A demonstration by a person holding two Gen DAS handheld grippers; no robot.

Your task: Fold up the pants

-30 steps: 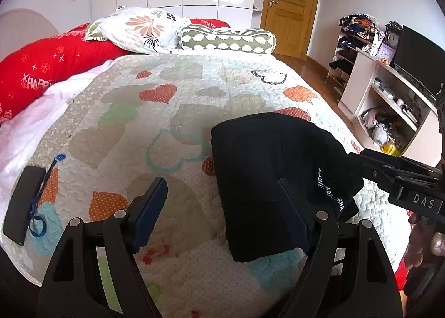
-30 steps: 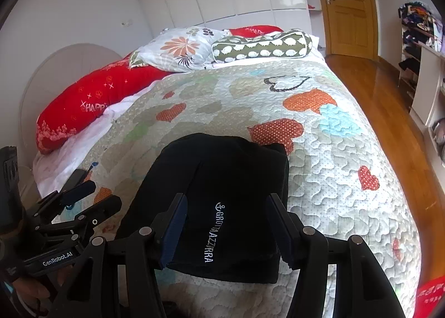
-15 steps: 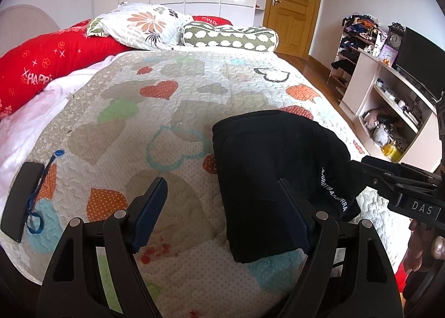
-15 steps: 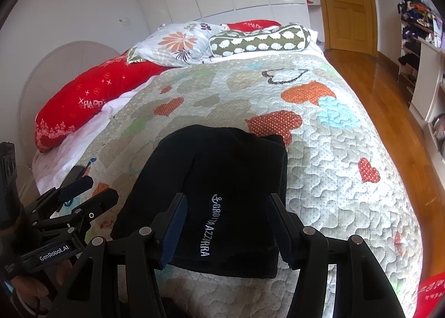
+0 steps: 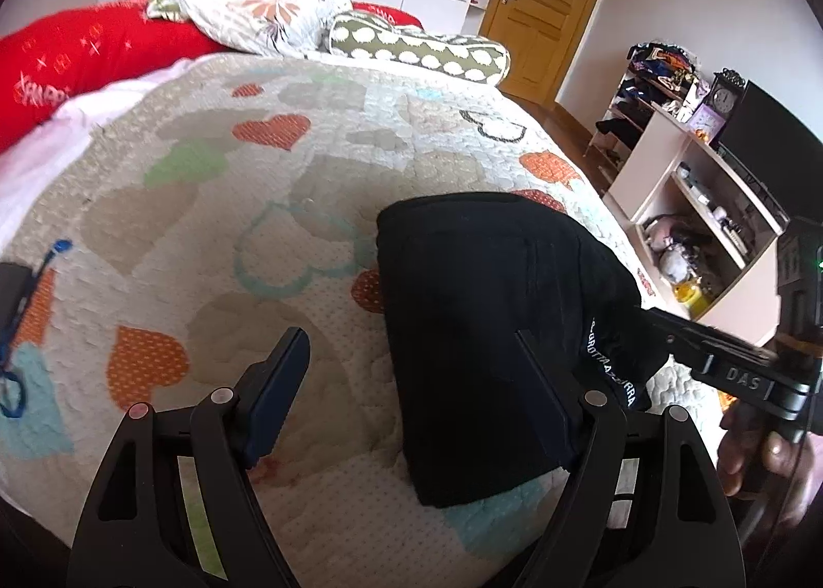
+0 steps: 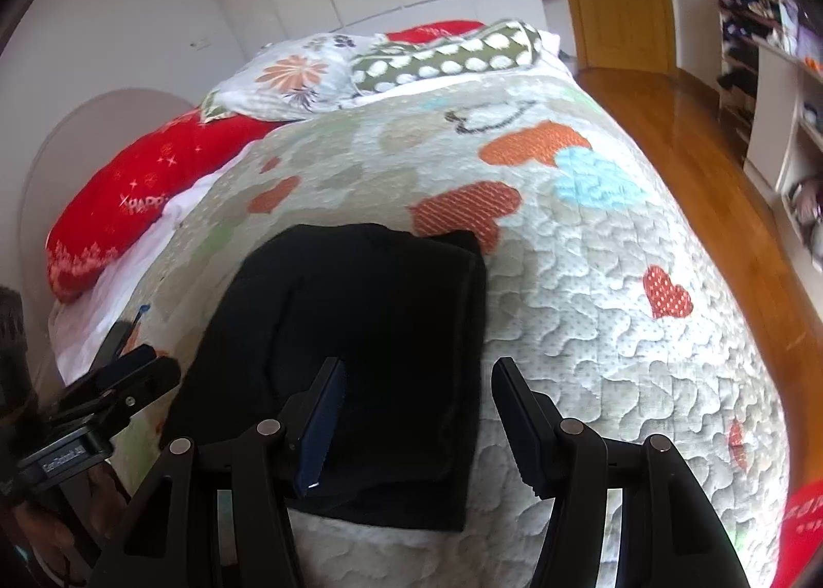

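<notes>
While the black pants (image 5: 494, 325) lie folded into a compact rectangle on the heart-patterned quilt (image 5: 216, 207) of the bed, both tools hang over them with nothing between their fingers. The left tool (image 5: 411, 397) is spread wide, one finger over the pants' left part, the other over bare quilt beside them. The right tool (image 6: 416, 413) is partly spread above the pants' near right edge. Beyond the pants, pillows (image 6: 329, 73) sit at the bed's head.

Matt black cloth pants (image 5: 494, 325); quilted bedspread (image 5: 216, 207); glossy wood floor (image 6: 684, 140).
</notes>
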